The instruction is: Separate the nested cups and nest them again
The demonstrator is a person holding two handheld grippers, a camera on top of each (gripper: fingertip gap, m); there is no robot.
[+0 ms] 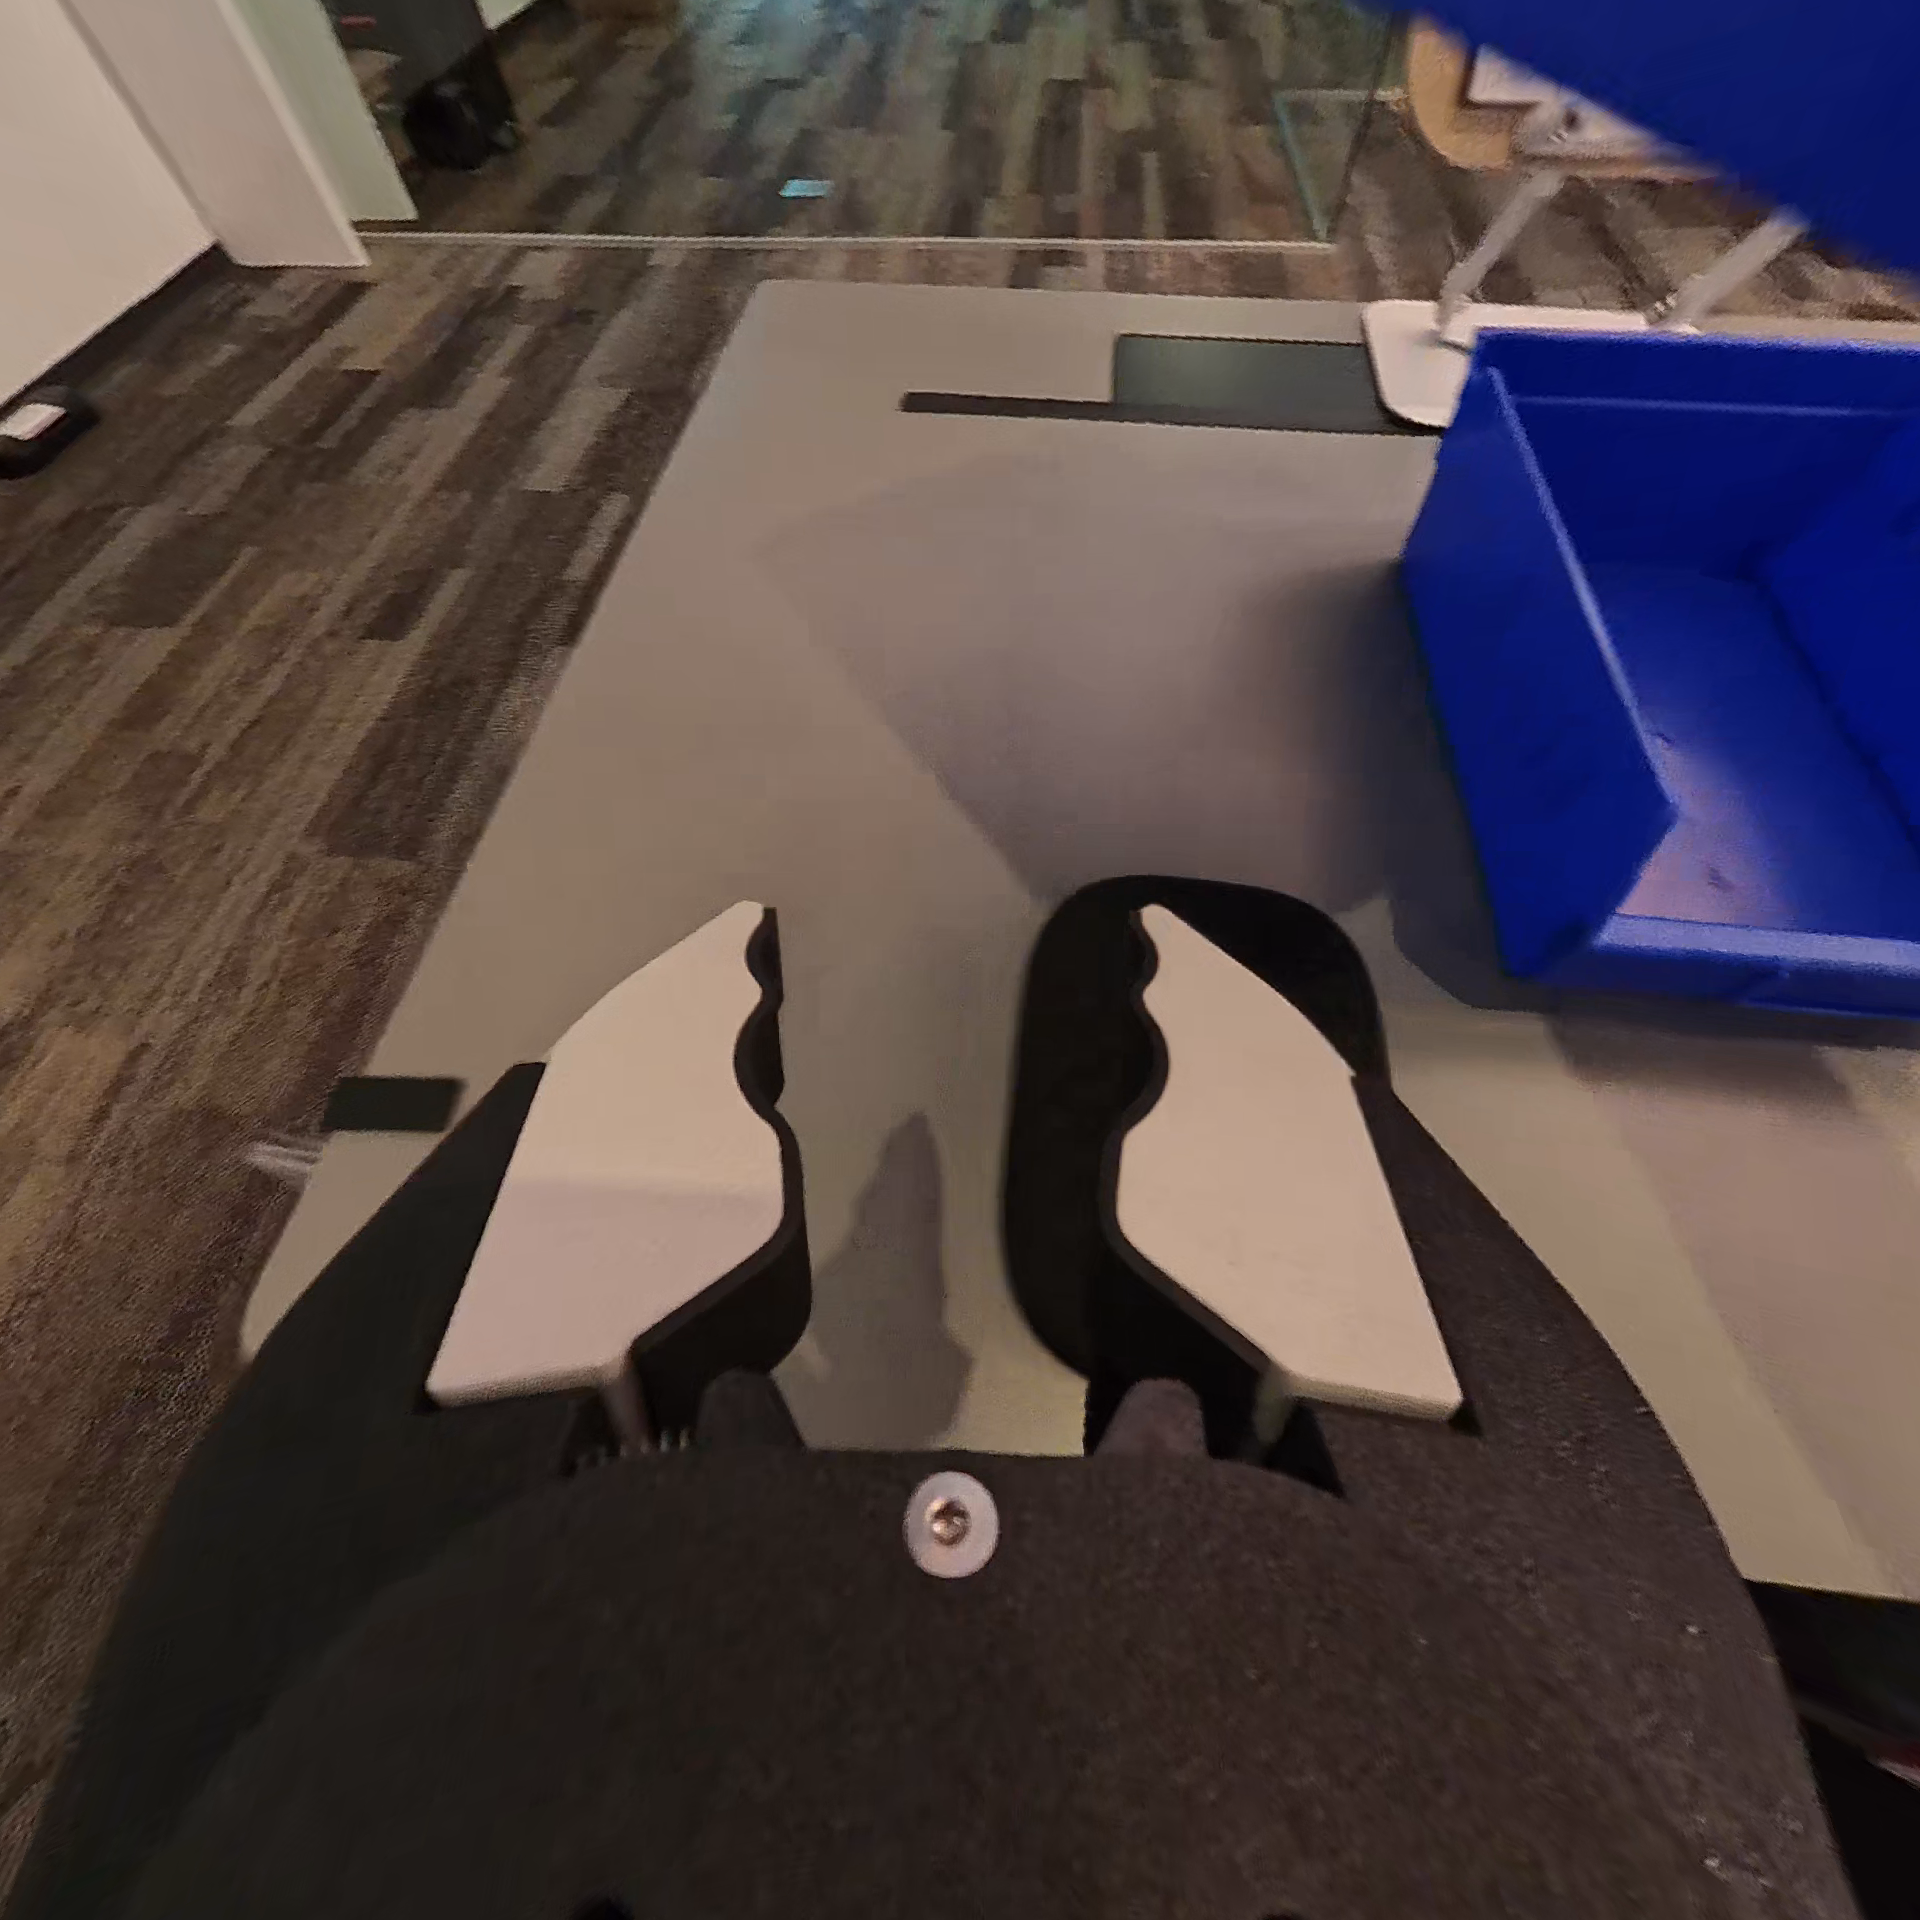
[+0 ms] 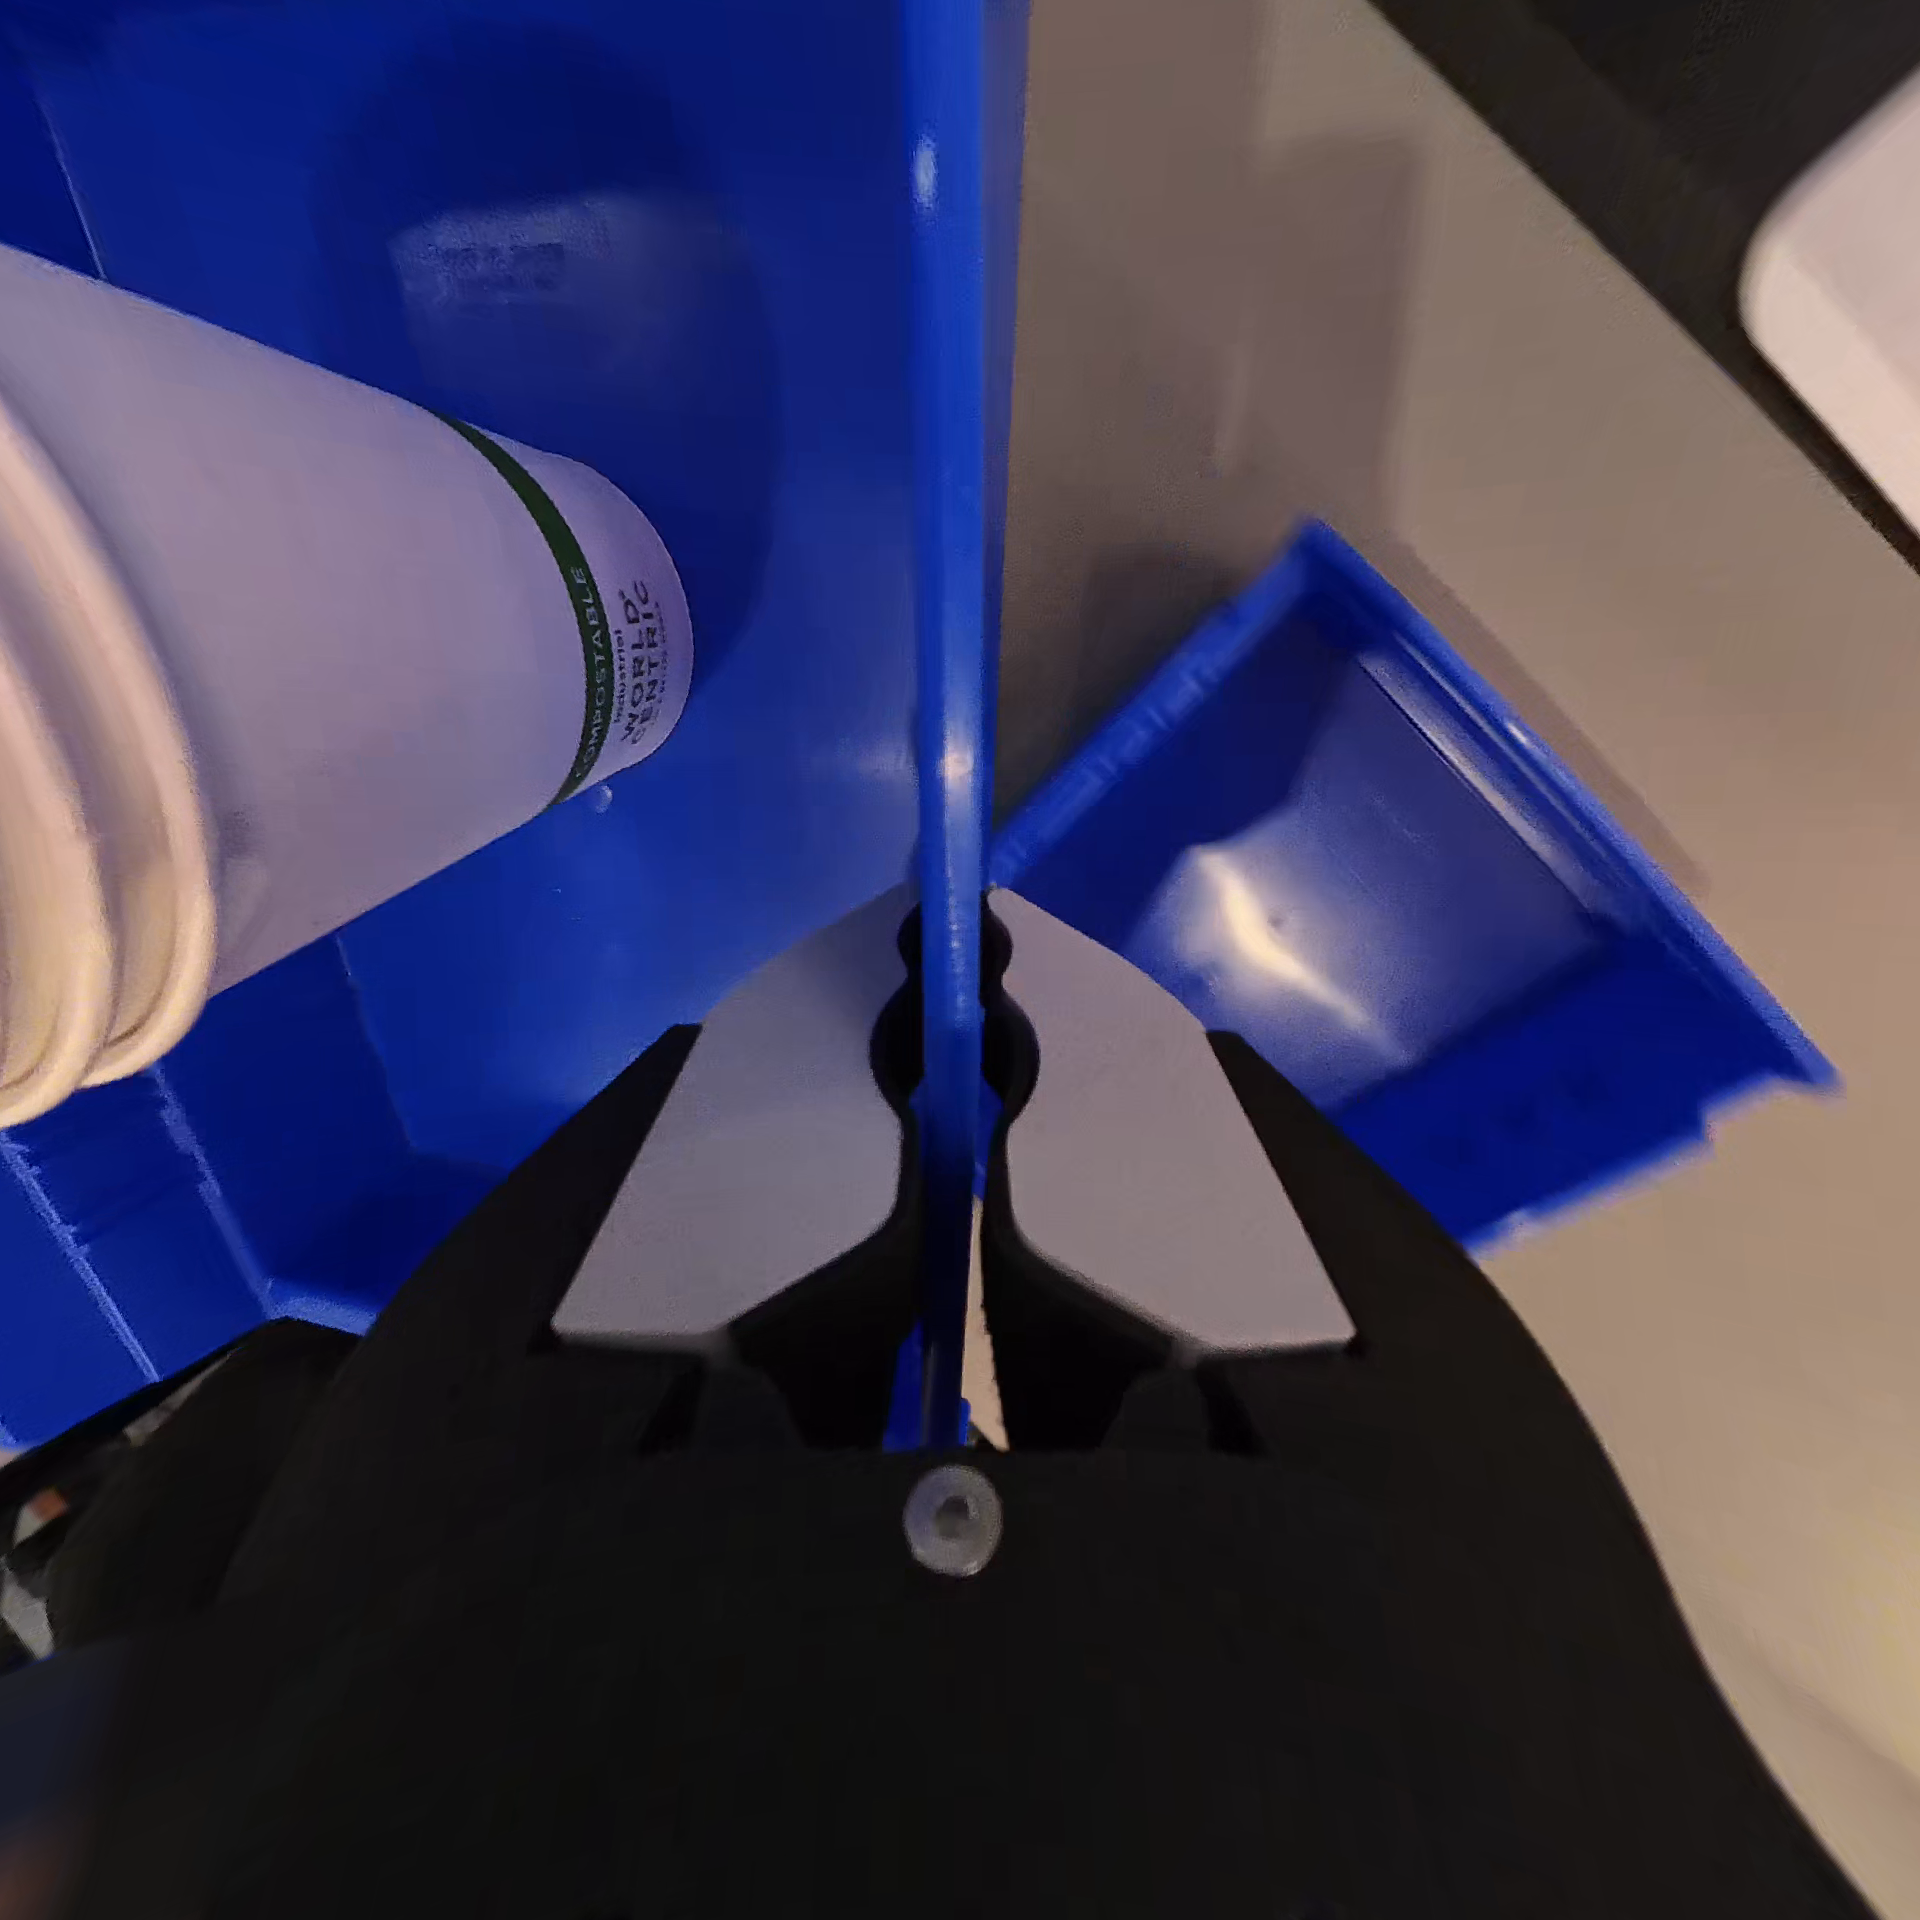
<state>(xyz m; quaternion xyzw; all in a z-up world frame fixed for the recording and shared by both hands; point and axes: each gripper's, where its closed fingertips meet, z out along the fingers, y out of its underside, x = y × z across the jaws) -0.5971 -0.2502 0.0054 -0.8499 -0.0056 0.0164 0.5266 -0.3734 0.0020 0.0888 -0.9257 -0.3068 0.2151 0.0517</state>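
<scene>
Nested white cups (image 2: 312,665) lying on their side inside the lifted blue bin (image 2: 623,312), left of its gripped wall. Right gripper (image 2: 951,935) clamped on that wall. Second blue bin (image 2: 1403,935) on the grey table (image 1: 935,623), right of the wall. Left gripper (image 1: 951,920) spread apart, holding nothing, above the table.

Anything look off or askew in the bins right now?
Yes. The right gripper is clamped on a blue bin's wall, and the nested white cups lie on their side inside it. The second blue bin looks empty.
</scene>
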